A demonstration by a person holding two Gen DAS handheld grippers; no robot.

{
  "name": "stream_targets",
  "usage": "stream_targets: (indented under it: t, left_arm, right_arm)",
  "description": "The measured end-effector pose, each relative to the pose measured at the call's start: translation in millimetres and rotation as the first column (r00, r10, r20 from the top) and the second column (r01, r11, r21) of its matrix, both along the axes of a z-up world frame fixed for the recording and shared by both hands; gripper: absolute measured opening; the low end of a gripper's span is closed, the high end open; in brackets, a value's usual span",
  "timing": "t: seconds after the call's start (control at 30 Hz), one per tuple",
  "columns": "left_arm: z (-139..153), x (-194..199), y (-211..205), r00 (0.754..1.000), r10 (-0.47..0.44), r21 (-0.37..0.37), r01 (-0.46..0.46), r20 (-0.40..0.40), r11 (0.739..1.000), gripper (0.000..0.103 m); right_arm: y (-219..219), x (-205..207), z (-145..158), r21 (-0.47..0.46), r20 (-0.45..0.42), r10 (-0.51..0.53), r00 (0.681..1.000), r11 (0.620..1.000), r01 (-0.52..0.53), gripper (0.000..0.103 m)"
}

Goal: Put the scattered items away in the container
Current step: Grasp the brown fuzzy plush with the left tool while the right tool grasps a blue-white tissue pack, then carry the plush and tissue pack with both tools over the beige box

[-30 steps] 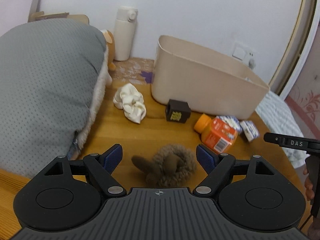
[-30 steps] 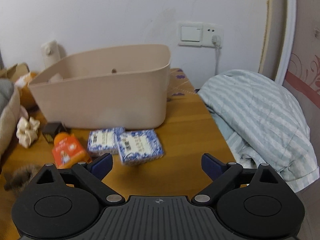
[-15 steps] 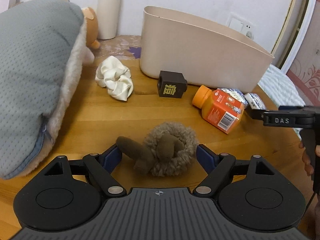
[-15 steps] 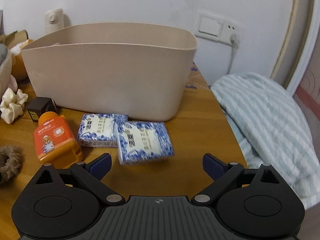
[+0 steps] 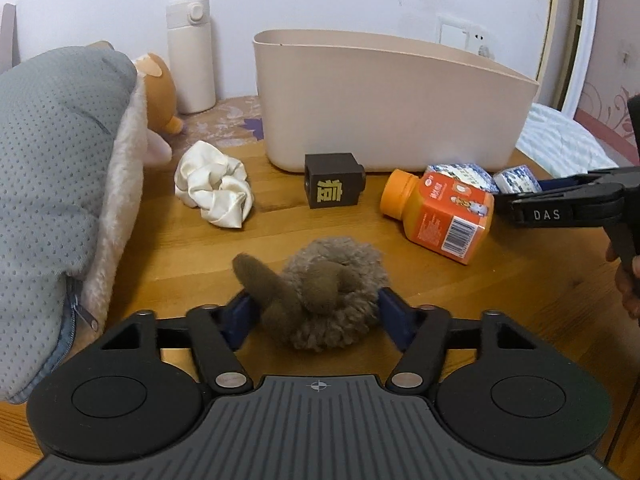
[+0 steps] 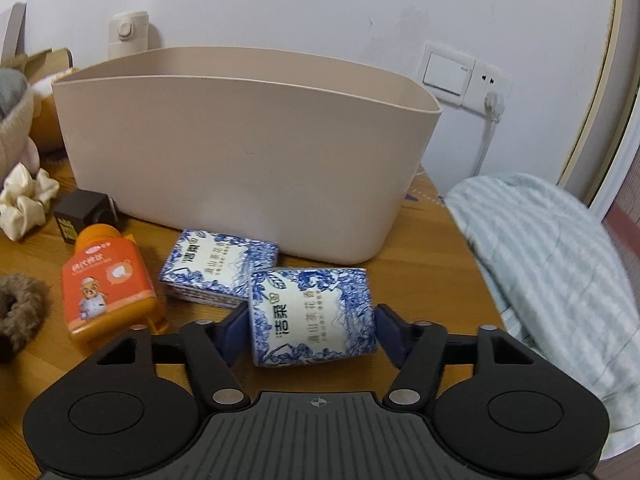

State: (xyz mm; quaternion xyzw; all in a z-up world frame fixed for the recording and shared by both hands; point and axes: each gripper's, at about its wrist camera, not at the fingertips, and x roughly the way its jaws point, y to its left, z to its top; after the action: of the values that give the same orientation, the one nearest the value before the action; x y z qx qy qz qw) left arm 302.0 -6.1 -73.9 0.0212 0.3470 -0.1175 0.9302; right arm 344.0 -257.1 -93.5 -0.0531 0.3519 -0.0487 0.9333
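Left gripper (image 5: 316,316) closing on fuzzy brown scrunchie (image 5: 332,292), pads touching its sides. Right gripper (image 6: 310,330) closing on blue-and-white tissue pack (image 6: 310,316), at 6 o'clock from beige container (image 6: 240,152) on wooden table (image 6: 432,280).

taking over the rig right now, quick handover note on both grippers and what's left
Left gripper: jaws closing around the furry brown scrunchie on the table.
Right gripper: jaws closing on a blue-patterned tissue pack.
Bin: nothing visibly inside, though the bottom is hidden.
Left outside it: second tissue pack, orange bottle, brown cube, white scrunchie.
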Motion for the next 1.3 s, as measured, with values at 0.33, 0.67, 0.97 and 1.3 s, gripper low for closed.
stream_targets:
  t: [0.33, 0.67, 0.97, 1.3]
  left_arm:
    - [1.0, 1.1, 5.4, 1.0, 0.025, -0.034, -0.025, 0.0, 0.999, 0.037]
    - [4.0, -1.6, 9.5, 0.999, 0.046, -0.08, -0.047, -0.009, 0.996, 0.027]
    - [16.5, -12.3, 4.3, 0.999, 0.035, -0.103, -0.033, 0.021, 0.994, 0.027]
    - [42.5, -21.7, 5.7, 0.996, 0.05, -0.114, -0.041, 0.076, 0.993, 0.026]
  right_arm:
    - [-6.7, -7.5, 4.3, 0.096, 0.008, -0.004, 1.0, 0.995, 0.003, 0.058]
    - [-11.3, -18.1, 13.2, 0.141, 0.038, -0.006, 0.999, 0.99, 0.0, 0.058]
    - [-12.4, -33.4, 29.8, 0.135, 0.07, -0.006, 0.998, 0.991, -0.004, 0.058]
    - [-22.3, -49.1, 49.9, 0.149, 0.132, -0.01, 0.991, 0.989, -0.009, 0.058]
